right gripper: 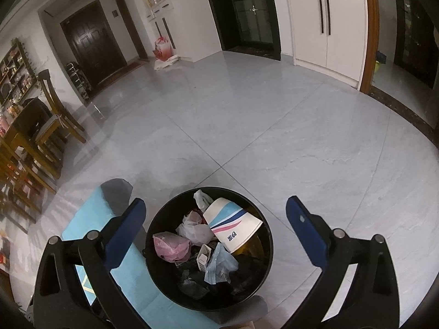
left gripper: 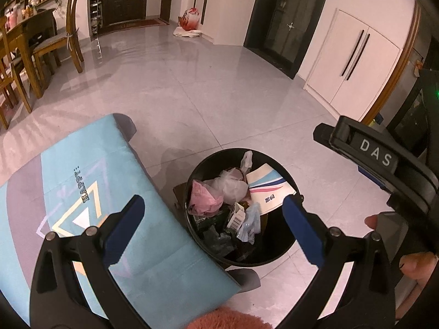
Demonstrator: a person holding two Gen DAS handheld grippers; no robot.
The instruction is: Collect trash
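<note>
Both tongs gape wide, empty: left tongs, right tongs, each hovering over the black trash bin. Glossy grey tiled floor fills the room. Far left, wooden dining chairs and a dining table; a dark door behind. Blue mat lies touching the bin's left side. Bin holds a pink bag, white bag, striped paper cup, blue wrapper. Right: white cabinet doors. A hand grips the right handle.
</note>
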